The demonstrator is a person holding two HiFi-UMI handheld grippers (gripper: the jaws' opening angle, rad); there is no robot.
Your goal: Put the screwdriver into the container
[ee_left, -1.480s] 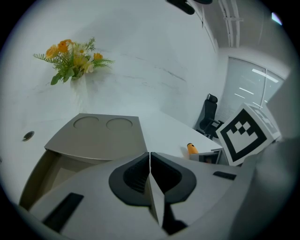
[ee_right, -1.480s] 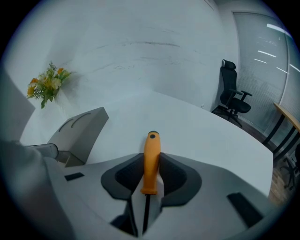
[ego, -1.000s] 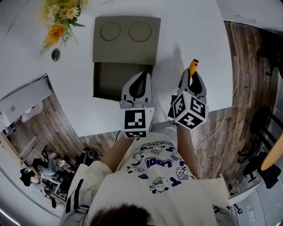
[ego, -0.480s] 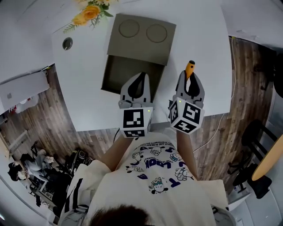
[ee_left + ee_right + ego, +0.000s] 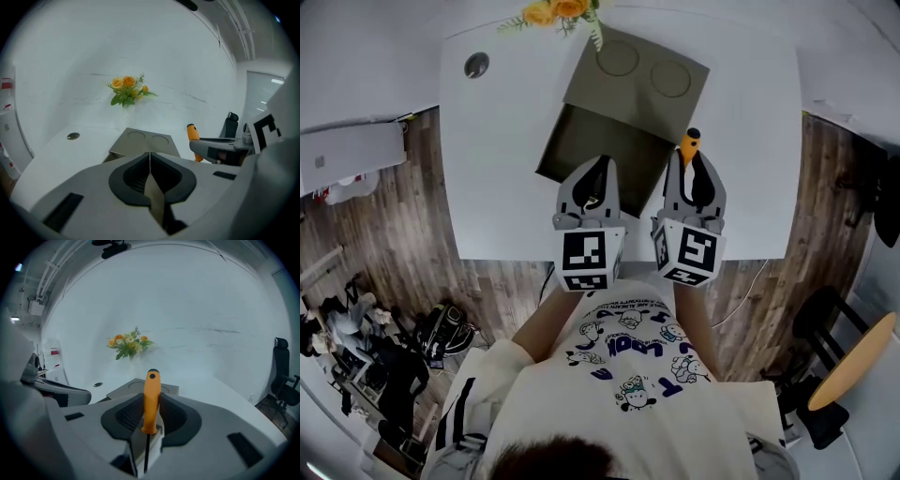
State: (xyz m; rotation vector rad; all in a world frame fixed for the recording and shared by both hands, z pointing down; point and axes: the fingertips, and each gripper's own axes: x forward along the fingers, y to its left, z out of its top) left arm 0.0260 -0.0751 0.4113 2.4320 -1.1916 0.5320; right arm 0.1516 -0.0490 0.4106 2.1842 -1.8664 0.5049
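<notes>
Your right gripper (image 5: 694, 173) clamps the screwdriver (image 5: 151, 399) handle, right of the container (image 5: 578, 142); your left gripper (image 5: 593, 178) is closed, empty.

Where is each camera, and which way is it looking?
Head view: on the person's head, facing steeply down at the table, container, left claw, right claw; shirt and forearms show.
Left gripper view: on the left claw, facing along its shut jaws toward the flowers; right claw shows beside.
Right gripper view: on the right claw, facing along the screwdriver it grips; left claw at the edge.
All three share the container and screwdriver.
</notes>
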